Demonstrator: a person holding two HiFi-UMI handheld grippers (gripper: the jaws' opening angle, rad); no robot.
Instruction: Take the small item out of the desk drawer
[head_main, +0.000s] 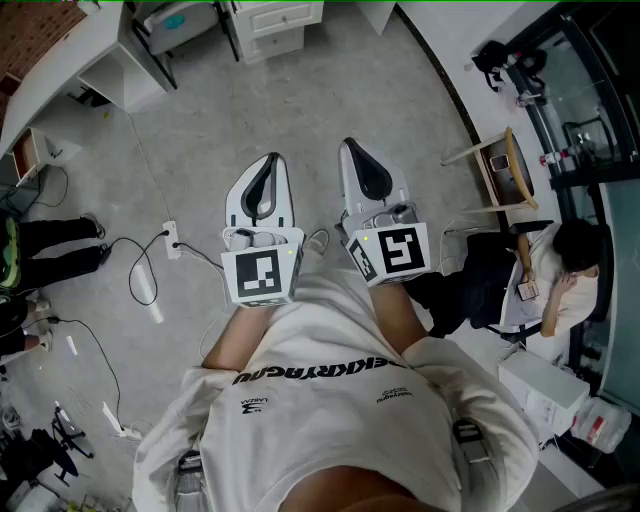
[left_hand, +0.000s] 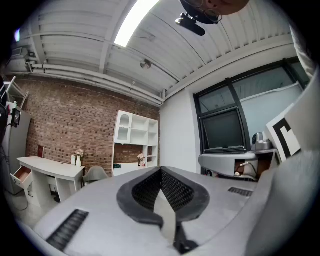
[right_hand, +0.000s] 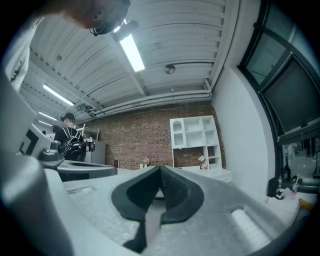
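I hold both grippers side by side at chest height, pointing out across the room. In the head view the left gripper (head_main: 270, 162) and the right gripper (head_main: 351, 150) hang over bare floor. Each gripper's jaws meet at the tips with nothing between them, as the left gripper (left_hand: 161, 172) and the right gripper (right_hand: 160, 172) show in their own views. A white desk (left_hand: 47, 167) stands far off by the brick wall, with a drawer (left_hand: 22, 175) pulled out at its left end. No small item shows in any view.
Cables and a power strip (head_main: 172, 240) lie on the floor to the left. A seated person (head_main: 560, 270) and a wooden chair (head_main: 500, 170) are at the right. A white shelf unit (left_hand: 135, 142) stands against the brick wall, and a white drawer unit (head_main: 280, 20) far ahead.
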